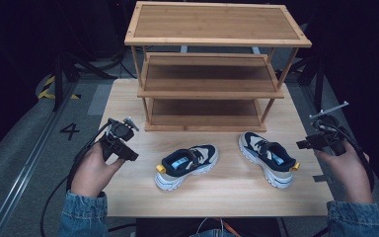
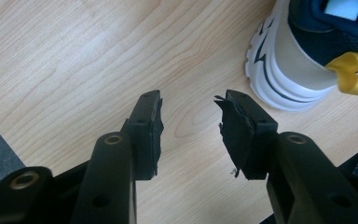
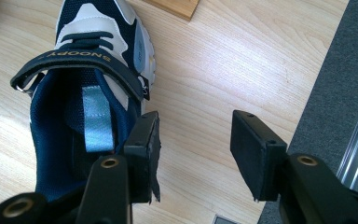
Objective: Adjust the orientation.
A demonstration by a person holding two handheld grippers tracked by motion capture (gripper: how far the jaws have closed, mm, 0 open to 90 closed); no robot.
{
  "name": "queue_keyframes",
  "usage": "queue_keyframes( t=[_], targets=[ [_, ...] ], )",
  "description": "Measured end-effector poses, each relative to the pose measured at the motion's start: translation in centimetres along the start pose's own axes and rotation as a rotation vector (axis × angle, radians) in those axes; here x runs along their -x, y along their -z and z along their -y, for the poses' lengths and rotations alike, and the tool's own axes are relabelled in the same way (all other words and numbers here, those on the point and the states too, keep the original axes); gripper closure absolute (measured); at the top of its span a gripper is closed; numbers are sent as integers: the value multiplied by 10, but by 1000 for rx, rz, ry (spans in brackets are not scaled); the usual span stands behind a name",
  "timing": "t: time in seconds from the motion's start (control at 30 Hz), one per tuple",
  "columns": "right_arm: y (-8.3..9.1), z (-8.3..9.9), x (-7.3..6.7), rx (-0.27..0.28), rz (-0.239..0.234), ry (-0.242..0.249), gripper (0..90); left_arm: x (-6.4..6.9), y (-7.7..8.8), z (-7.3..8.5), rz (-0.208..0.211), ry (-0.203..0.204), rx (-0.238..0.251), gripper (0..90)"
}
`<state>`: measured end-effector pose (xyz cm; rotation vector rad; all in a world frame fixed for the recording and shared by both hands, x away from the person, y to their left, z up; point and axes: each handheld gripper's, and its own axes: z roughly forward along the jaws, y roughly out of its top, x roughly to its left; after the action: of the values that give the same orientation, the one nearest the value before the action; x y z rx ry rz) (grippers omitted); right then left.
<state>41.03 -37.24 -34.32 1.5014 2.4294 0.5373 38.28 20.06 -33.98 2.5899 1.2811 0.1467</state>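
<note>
Two navy, beige and white sneakers lie on the wooden table [image 1: 128,192]. The left sneaker [image 1: 187,165] points right, its yellow heel tab toward my left gripper [image 1: 124,149]. That gripper stands open over bare wood, and its own view catches the sneaker's heel [image 2: 298,60] at the upper right, apart from the jaws. The right sneaker [image 1: 267,158] has its toe toward the rack. My right gripper [image 1: 303,144] hovers open just beside it at the table's right edge. In the right gripper view the strapped sneaker [image 3: 84,93] lies left of the jaws, with only wood between them.
A three-tier wooden shoe rack [image 1: 212,69] stands at the back of the table, its shelves bare. Grey floor [image 3: 335,84] and a metal rail lie past the table's right edge. A floor marking "4" [image 1: 70,131] is at the left.
</note>
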Motion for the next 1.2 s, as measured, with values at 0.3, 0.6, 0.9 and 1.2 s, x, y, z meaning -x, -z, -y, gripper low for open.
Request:
queue_keyframes(
  t=[0.3, 0.6, 0.9, 1.2],
  targets=[
    [3, 2, 0, 9, 0, -8, 507, 15, 4, -3, 48, -55, -15, 542],
    [3, 0, -4, 7, 0, 1, 503, 39, 14, -5, 161, -153, 9, 500],
    [2, 0, -5, 3, -1, 4, 499, 58, -7, -19, 228, -212, -32, 525],
    [0, -1, -5, -1, -3, 10, 499, 61, -24, -27, 245, -217, -78, 678]
  ],
)
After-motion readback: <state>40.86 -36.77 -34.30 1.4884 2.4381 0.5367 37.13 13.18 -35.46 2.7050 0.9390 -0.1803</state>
